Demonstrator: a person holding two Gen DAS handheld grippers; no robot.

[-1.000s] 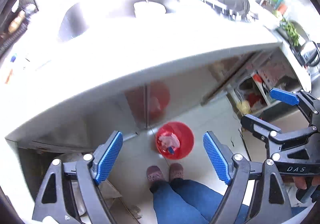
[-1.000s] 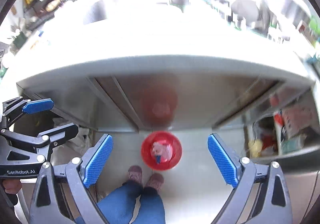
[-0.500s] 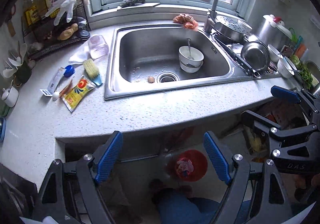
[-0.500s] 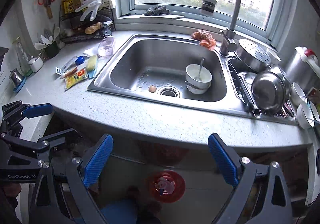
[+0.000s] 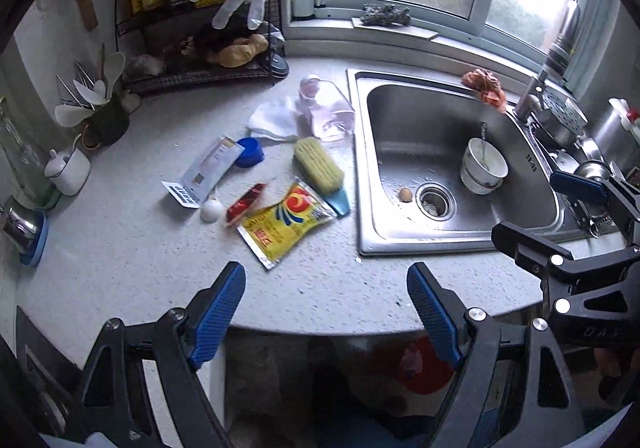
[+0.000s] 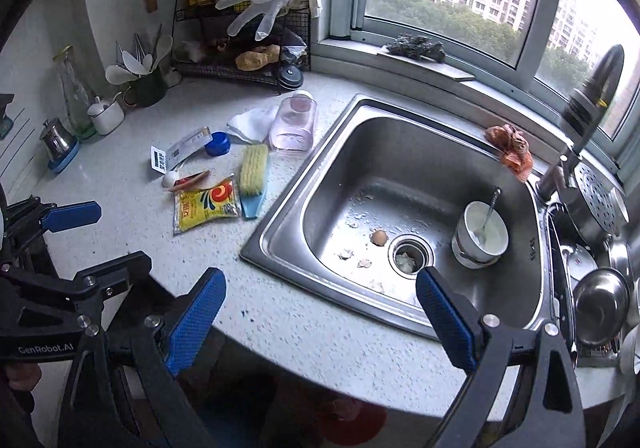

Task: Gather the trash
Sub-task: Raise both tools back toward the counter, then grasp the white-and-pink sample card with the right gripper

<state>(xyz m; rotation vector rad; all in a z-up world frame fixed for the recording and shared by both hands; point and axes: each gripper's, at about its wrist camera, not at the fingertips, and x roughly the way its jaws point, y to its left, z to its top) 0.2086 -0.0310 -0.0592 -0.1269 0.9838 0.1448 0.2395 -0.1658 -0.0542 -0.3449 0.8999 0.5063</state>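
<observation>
Yellow flat plastic sachet, frame centre: judged light, limp, slippery; pinched at edge | left gripper, right gripper: held wide open, empty

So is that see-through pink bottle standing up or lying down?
Lying down. The pink bottle rests on its side on the counter, beside the sink.

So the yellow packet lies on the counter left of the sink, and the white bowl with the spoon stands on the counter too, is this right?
Not quite. The yellow packet does lie on the counter left of the sink, but the white bowl with the spoon stands inside the sink, beside the drain. The right wrist view shows this clearly.
</observation>
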